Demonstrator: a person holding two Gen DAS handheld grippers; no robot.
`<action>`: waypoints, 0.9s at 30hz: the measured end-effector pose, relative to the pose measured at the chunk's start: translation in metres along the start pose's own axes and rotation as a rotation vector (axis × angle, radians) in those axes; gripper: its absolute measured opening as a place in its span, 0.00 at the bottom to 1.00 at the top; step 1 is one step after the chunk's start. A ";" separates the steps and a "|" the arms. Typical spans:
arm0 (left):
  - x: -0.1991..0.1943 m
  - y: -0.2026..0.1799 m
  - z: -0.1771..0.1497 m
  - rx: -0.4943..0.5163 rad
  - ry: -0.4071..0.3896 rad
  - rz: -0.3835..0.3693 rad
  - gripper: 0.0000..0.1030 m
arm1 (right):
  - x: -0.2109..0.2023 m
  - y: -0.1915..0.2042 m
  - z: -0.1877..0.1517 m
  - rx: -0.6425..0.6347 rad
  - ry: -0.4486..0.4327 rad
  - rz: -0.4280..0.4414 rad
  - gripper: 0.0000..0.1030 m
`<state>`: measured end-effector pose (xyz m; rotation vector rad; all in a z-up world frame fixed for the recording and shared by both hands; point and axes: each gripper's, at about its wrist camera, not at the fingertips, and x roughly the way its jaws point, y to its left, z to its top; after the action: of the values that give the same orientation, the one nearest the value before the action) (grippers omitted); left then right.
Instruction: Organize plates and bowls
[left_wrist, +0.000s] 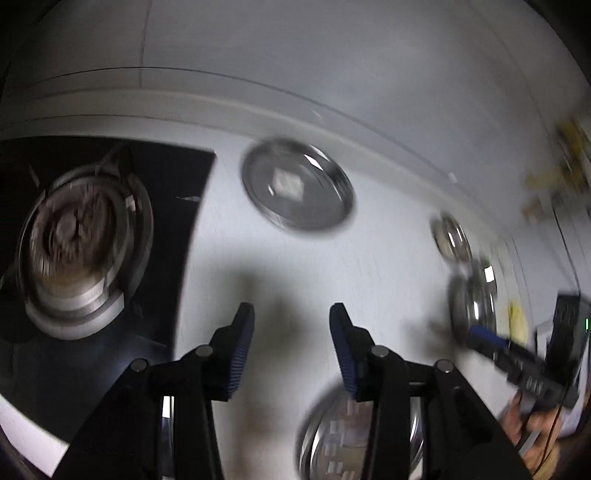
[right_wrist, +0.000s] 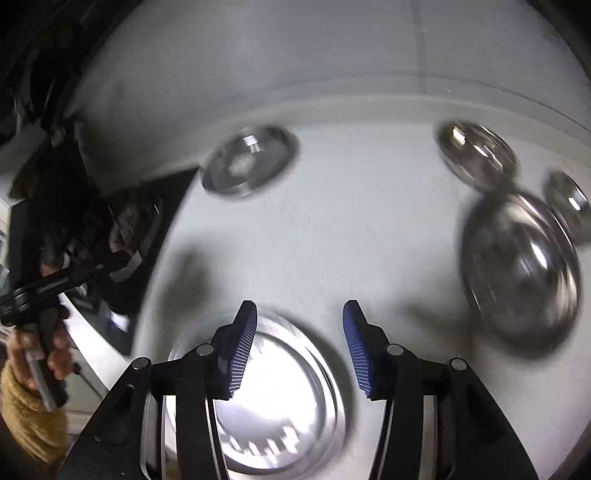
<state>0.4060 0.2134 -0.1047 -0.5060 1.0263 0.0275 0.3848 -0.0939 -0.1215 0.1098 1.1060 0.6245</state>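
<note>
My left gripper (left_wrist: 291, 310) is open with nothing between its blue pads, held above the white counter (left_wrist: 295, 266). A steel plate (left_wrist: 347, 435) lies on the counter under its right finger. Another steel plate (left_wrist: 297, 188) lies farther back. My right gripper (right_wrist: 299, 306) is also open and empty, above a steel plate (right_wrist: 280, 406) that lies flat below its fingers. A second plate (right_wrist: 251, 160) sits far left. At the right stand a large steel bowl (right_wrist: 517, 266) and two smaller ones (right_wrist: 476, 151) (right_wrist: 569, 206). Both views are motion-blurred.
A black stove top with a gas burner (left_wrist: 81, 251) fills the left of the counter. Steel bowls (left_wrist: 474, 306) stand at the right of the left wrist view, near the other tool's black body (left_wrist: 532, 373). A hand in a yellow sleeve (right_wrist: 26, 413) is at the left.
</note>
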 end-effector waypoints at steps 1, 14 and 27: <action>0.008 0.000 0.013 -0.007 0.003 0.000 0.39 | 0.009 0.003 0.018 0.008 -0.005 0.016 0.43; 0.129 0.046 0.120 -0.070 0.058 0.127 0.39 | 0.160 0.022 0.157 0.024 0.056 0.039 0.44; 0.150 0.063 0.126 -0.072 0.056 0.061 0.39 | 0.208 0.025 0.175 -0.003 0.108 0.009 0.31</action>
<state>0.5713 0.2903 -0.2003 -0.5439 1.0988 0.1050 0.5862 0.0735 -0.1975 0.0792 1.2090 0.6465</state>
